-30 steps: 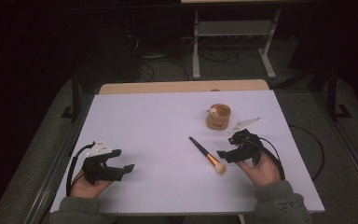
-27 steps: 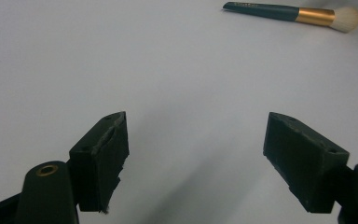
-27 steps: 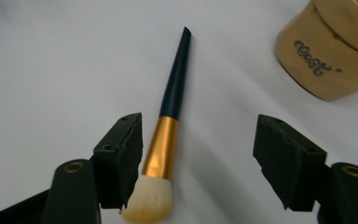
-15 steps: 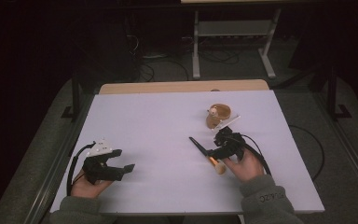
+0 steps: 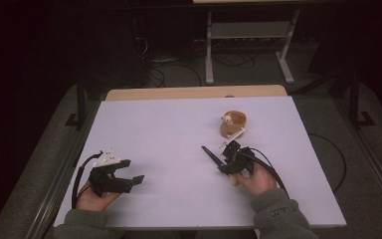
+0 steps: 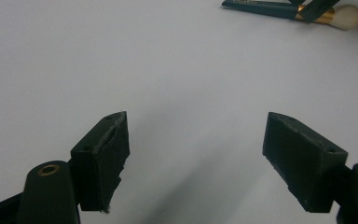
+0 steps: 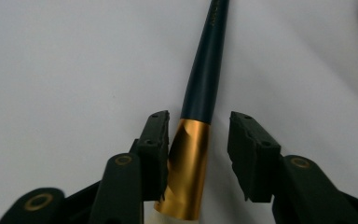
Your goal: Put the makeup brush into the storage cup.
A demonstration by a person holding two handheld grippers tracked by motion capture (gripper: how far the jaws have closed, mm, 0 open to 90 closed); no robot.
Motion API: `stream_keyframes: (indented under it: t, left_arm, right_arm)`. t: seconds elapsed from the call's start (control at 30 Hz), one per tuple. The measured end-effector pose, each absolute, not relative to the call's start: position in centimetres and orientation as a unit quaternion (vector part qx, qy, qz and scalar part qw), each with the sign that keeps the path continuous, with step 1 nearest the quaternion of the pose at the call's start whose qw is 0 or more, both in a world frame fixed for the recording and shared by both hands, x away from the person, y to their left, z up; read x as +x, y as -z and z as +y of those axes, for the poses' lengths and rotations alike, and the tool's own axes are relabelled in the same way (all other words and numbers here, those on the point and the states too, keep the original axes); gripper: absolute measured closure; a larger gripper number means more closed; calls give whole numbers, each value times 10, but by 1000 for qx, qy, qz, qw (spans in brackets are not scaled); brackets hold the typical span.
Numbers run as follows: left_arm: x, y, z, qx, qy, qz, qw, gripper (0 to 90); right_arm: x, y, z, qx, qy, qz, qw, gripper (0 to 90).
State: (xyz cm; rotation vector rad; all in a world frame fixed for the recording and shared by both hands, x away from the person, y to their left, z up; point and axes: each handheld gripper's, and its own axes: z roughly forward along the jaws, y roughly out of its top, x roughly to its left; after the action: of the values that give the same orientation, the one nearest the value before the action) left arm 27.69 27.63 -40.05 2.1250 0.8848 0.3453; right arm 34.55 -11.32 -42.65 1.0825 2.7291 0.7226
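Right gripper [image 7: 198, 154] is closing around the makeup brush [image 7: 204, 93], jaws straddling its gold ferrule [image 7: 189, 168]; one pad looks to be touching, the other is standing off with a gap, so no grip yet. Brush is lying flat on the white table [image 5: 169, 144], right of centre, handle pointing far-left. Pickup is starting, lift is pending (my read). Left gripper [image 5: 124, 180] is idling wide open at near left. Count: one brush, one wooden bowl [image 5: 233, 123] just beyond, two grippers.
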Motion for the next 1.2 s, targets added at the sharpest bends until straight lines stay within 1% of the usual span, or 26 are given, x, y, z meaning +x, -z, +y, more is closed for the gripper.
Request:
stream_keyframes:
  t: [0.17,0.2,0.27,0.3,0.33,0.5,0.73,1.2]
  left_arm:
    - [277,400,276,838,-136,349,396,225]
    - [277,401,276,838,-136,349,396,225]
    - [277,400,276,839,-136,348,396,225]
    - [277,400,276,839,-136,348,396,225]
    - [276,401,274,833,-134,354,403,226]
    - [276,400,275,839,-135,350,395,227]
    - [277,401,275,839,-134,349,396,228]
    - [277,401,275,838,-135,349,397,230]
  right_arm:
    - [343,429,-110,353,-228,905,69,604]
    - [342,429,-109,355,-228,904,71,637]
    - [341,429,-108,354,-230,904,75,674]
    - [341,429,-108,354,-230,904,75,674]
    - [340,429,-108,357,-231,902,73,705]
    - [341,429,-108,357,-232,902,70,709]
    - [345,429,-113,352,-243,902,53,713]
    - [347,423,-123,349,-277,894,48,714]
